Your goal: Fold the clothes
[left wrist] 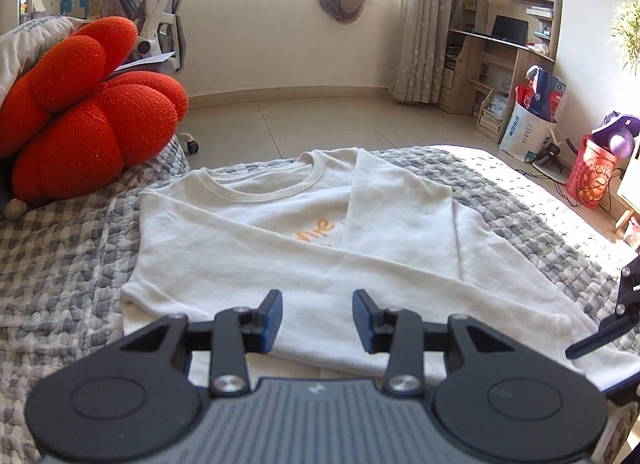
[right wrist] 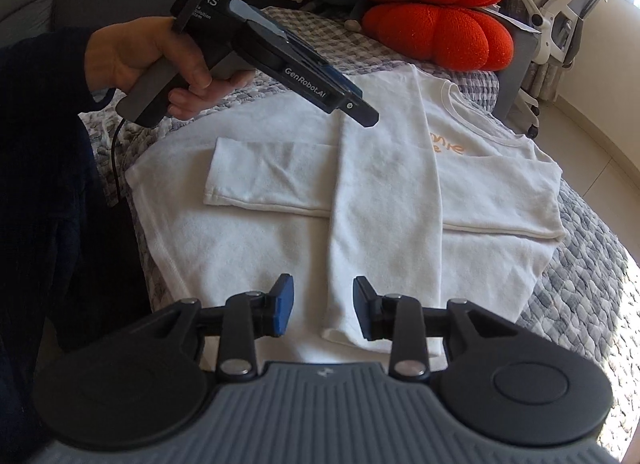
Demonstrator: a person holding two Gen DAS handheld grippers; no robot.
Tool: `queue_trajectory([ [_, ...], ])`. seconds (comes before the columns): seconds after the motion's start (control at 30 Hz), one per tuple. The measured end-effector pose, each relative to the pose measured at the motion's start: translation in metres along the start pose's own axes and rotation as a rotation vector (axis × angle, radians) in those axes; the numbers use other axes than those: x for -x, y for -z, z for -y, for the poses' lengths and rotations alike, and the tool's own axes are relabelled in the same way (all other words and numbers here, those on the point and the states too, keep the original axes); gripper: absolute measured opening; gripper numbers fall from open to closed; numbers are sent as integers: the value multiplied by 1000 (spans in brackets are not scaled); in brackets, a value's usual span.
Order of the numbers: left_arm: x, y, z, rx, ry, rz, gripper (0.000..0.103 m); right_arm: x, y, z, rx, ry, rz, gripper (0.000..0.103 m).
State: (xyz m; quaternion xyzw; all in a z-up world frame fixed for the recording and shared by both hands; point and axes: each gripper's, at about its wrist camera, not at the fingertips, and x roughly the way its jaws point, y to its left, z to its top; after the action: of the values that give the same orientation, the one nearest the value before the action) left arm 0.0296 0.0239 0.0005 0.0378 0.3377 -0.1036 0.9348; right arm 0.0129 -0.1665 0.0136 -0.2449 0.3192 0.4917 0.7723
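A grey checked quilted bed (left wrist: 72, 264) carries a white sweatshirt (left wrist: 280, 256) and an orange cushion (left wrist: 88, 111).

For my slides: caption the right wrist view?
Open right gripper above the cuff of a white sweatshirt, both sleeves crossed over its front.

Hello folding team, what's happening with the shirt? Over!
Left gripper open, empty. Right gripper open over a sleeve cuff, not pinching. White long-sleeved sweatshirt with orange lettering flat on grey checked quilt, both sleeves crossed over front. Nothing in the way.
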Motion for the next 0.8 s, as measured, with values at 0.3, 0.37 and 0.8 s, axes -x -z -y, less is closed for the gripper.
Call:
queue_trajectory([
  [0.3, -12, 12, 1, -9, -1, -72, 40, -39, 4, 17, -67, 107, -113, 39],
  [0.37, -12, 13, 1, -15, -1, -69, 40, -37, 6, 21, -79, 92, -119, 39],
  [0.8, 30, 14, -16, 73, 94, -88, 44, -19, 14, 19, -115, 125, -85, 43],
])
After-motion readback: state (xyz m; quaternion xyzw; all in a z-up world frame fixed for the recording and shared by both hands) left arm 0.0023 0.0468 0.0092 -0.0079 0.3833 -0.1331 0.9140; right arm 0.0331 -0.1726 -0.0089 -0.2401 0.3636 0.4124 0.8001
